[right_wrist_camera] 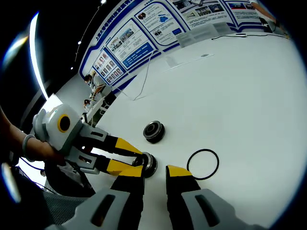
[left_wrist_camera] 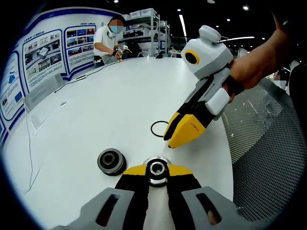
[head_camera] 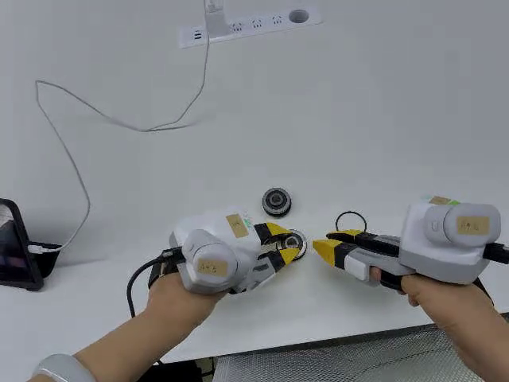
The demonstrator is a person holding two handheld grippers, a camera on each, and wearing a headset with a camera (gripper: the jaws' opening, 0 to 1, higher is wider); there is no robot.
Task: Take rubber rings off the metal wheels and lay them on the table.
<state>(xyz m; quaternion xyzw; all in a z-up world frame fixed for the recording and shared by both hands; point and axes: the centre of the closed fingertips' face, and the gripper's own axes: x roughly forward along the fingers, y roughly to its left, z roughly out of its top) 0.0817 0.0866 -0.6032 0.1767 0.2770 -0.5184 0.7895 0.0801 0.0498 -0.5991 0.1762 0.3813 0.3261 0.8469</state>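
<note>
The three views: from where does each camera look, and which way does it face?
Head view: on the headset, facing forward and down at the table; left hand and right hand show, holding the left tool and right tool.
Left gripper view: on the left tool, looking along its jaws, shut on the bare wheel, toward the right tool.
Right gripper view: on the right tool, looking along its open jaws toward the left tool.
Shared: both gripper views show the loose ring and the second wheel.

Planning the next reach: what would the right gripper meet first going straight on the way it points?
Most likely the metal wheel held by the left gripper, though depth is unclear; the rubber ring lies to one side.
</note>
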